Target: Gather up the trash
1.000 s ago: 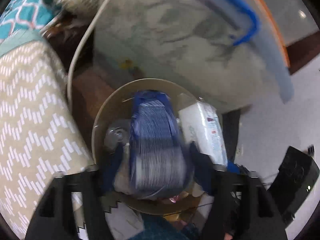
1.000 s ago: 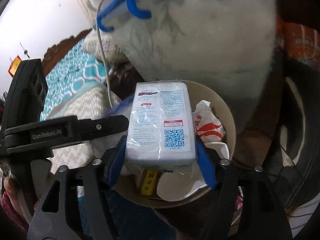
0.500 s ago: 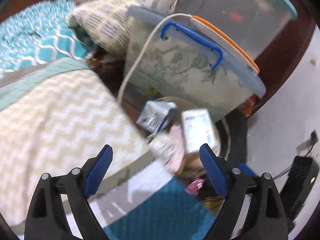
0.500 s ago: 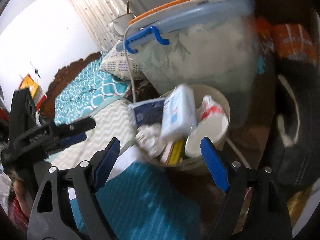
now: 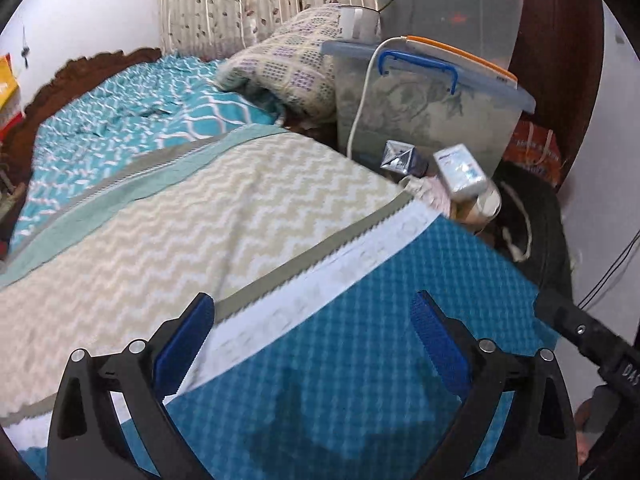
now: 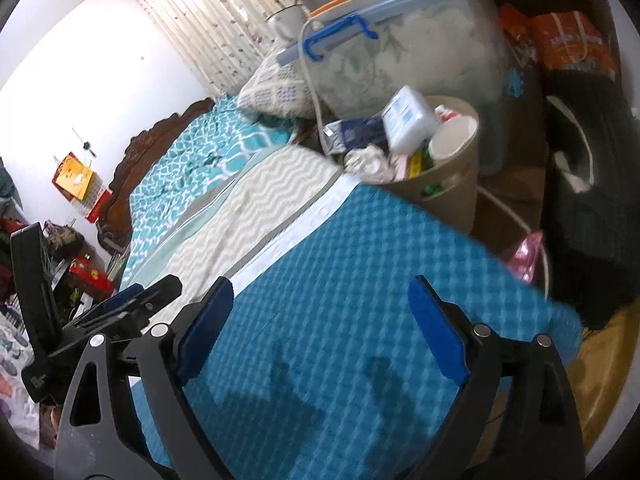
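A tan trash bin [image 6: 448, 184] stands beside the bed, packed with trash. A white tissue pack [image 6: 408, 118] and a dark blue packet [image 6: 352, 132] sit on top of it, with crumpled paper and a white cup. The bin's top also shows in the left wrist view, with the white pack [image 5: 460, 172] and blue packet [image 5: 400, 158]. My left gripper [image 5: 310, 344] is open and empty above the teal bedspread. My right gripper [image 6: 320, 328] is open and empty above the same bedspread, well back from the bin.
A clear storage box with a blue handle [image 6: 400, 48] stands behind the bin, a white cable [image 5: 360, 92] hanging over it. A patterned pillow [image 5: 288, 68] lies on the bed [image 5: 200, 216]. A black bag [image 6: 580, 200] and orange bags [image 6: 568, 40] are at the right.
Both grippers opened, leaving the blue packet and the white pack on the bin, then pulled back up and away over the bed.
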### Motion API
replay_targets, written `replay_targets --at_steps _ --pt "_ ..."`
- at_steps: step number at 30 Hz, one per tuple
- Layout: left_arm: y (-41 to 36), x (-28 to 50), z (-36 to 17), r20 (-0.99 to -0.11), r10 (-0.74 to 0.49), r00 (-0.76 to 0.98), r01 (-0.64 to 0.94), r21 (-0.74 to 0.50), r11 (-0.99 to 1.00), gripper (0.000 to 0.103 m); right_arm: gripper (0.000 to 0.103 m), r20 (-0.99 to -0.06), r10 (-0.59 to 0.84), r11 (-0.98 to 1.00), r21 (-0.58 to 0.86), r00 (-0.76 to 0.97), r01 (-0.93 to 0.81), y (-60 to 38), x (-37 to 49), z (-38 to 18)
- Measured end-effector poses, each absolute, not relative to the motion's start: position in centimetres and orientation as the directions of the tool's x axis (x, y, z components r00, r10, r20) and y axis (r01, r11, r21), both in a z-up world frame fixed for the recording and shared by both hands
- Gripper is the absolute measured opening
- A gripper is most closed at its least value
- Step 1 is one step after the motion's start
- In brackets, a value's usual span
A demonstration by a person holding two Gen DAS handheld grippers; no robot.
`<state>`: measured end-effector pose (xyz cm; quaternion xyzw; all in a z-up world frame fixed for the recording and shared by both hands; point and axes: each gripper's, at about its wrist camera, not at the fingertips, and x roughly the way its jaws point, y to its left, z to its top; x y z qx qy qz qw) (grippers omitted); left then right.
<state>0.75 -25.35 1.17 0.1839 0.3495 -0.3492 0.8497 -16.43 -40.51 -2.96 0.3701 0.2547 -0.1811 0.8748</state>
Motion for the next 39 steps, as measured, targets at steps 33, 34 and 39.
replay_targets --at_steps 33,34,39 --pt "-12.8 -5.4 6.0 -0.619 -0.414 0.668 0.599 0.116 0.792 0.094 0.099 -0.500 -0.117 0.729 0.544 0.858 0.417 -27.7 -19.8 2.6" --pt "-12.7 -5.6 6.0 -0.618 -0.408 0.672 0.594 0.121 0.795 0.094 0.099 -0.500 -0.116 0.729 0.544 0.858 0.415 -27.6 -19.8 2.7" --pt "-12.3 -5.8 6.0 -0.618 -0.392 0.682 0.581 0.132 0.803 0.094 0.099 -0.500 -0.118 0.727 0.545 0.858 0.417 -27.1 -19.9 2.6"
